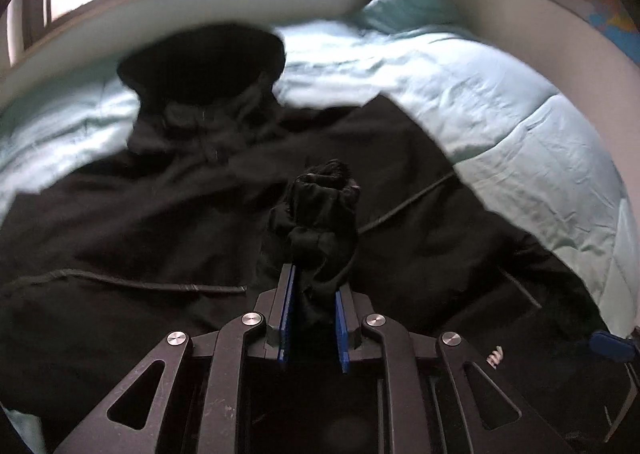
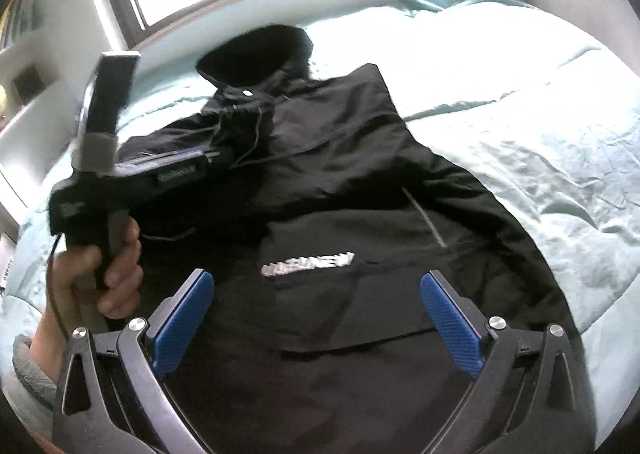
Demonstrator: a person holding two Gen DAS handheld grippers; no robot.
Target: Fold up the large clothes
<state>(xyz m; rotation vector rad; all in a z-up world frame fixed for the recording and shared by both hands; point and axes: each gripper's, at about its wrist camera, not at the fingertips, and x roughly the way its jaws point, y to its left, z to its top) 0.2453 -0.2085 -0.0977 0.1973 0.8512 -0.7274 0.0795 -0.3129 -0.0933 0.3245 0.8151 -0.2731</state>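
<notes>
Black jacket (image 2: 360,182) sleeve end (image 1: 320,214) is pinched in the left fingers (image 1: 313,318); lay it flat across the chest. Right fingers (image 2: 316,322) hang wide apart, holding nothing.

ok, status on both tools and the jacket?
Left tool shut on bunched sleeve. Right tool open, empty, above jacket. Jacket spread on bed, part folded. Nothing in the way.

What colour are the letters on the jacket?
White letters on the black jacket, clearest in the right wrist view.
</notes>
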